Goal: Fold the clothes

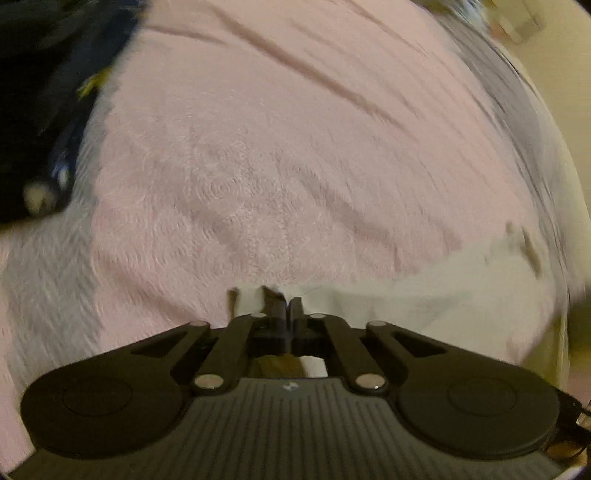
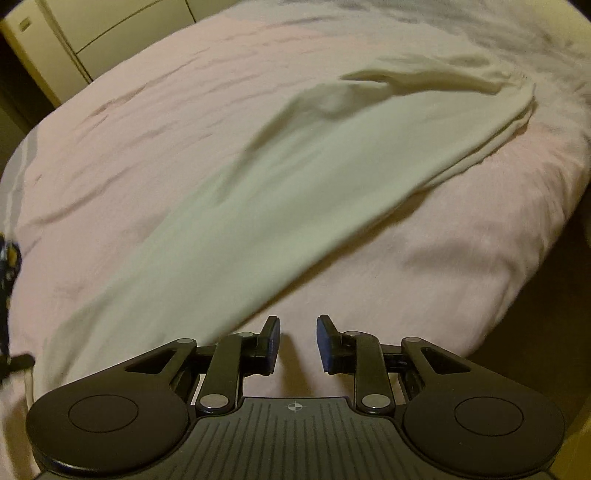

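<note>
Left wrist: left gripper (image 1: 289,308) jaws pressed together, pinching an edge of the cream garment (image 1: 424,295) low over the pink blanket (image 1: 258,177). Dark blue clothing (image 1: 44,92) at far left, blurred. No readable writing.

Right wrist: right gripper (image 2: 297,341) jaws spread, nothing between them. Only this view shows the cream garment (image 2: 277,192) stretched diagonally across the pink blanket (image 2: 424,266), plus pale cabinets (image 2: 92,33) behind.
</note>
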A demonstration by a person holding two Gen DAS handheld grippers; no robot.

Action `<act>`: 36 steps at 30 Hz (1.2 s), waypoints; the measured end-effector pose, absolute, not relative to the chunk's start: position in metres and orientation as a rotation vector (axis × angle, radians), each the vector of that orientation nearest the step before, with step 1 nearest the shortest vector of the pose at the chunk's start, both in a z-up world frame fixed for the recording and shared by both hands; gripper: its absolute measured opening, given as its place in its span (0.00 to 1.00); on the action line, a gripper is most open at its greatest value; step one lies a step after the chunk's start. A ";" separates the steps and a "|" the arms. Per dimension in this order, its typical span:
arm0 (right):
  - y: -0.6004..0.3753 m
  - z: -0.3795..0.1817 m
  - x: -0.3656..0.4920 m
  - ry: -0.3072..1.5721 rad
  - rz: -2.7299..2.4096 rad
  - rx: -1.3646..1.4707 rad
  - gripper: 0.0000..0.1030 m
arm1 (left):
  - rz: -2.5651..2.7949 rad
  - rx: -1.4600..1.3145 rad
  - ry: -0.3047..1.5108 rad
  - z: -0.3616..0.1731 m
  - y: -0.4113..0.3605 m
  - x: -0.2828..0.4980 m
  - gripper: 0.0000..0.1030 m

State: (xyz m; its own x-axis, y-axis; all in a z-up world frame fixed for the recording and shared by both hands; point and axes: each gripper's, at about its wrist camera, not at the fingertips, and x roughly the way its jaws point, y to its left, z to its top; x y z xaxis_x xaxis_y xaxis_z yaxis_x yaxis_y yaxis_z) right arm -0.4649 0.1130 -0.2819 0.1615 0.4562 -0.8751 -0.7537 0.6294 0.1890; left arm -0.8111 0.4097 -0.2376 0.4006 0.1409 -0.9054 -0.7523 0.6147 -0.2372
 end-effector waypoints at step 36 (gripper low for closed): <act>0.179 -0.277 -0.773 0.845 1.089 -0.443 0.00 | 0.058 -0.600 1.041 -0.289 0.477 -0.801 0.03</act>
